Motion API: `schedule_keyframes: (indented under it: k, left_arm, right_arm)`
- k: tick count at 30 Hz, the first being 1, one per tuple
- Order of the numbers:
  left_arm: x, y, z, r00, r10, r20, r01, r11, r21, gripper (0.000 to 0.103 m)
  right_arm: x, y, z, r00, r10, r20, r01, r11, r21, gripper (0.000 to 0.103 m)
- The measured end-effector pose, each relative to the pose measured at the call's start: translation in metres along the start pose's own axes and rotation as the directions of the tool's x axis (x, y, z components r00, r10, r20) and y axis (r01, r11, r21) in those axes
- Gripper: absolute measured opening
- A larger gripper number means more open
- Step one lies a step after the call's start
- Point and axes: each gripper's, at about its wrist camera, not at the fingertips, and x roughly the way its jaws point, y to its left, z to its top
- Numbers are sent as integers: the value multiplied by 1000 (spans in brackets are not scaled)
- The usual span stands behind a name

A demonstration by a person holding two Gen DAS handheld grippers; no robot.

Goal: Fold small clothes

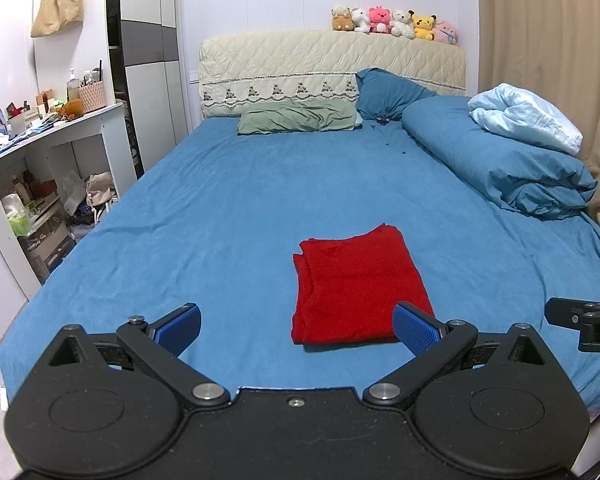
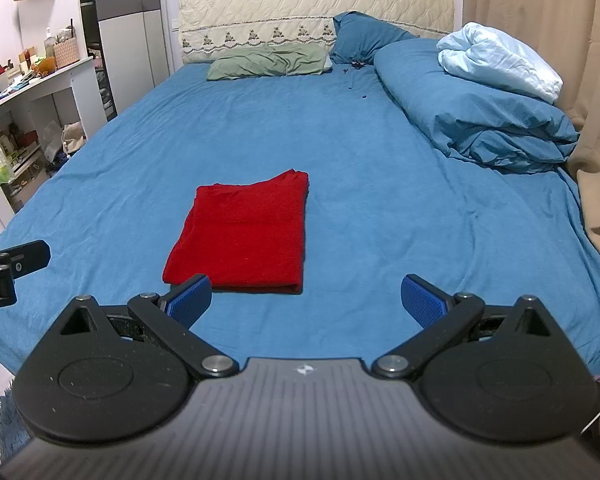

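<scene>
A red garment [image 1: 356,284] lies folded into a flat rectangle on the blue bed sheet [image 1: 220,208], near the foot of the bed. It also shows in the right wrist view [image 2: 244,236]. My left gripper [image 1: 296,330] is open and empty, held above the bed's near edge just short of the garment. My right gripper [image 2: 306,300] is open and empty, just to the right of the garment's near edge. Neither gripper touches the cloth.
A rolled blue duvet [image 1: 500,160] with a pale blue cloth on top lies along the right side. Green [image 1: 300,116] and blue pillows sit at the headboard. A white desk [image 1: 56,136] with clutter stands left of the bed. A beige curtain [image 2: 540,20] hangs at right.
</scene>
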Motion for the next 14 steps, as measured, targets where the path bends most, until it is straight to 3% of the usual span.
schedule_keyframes:
  k: [14]
  left_arm:
    - [2,-3,2,998,31,54,-32,999,23,103]
  right_arm:
    - [8,8,2,1000,7,-10,-7,1000,-6,103]
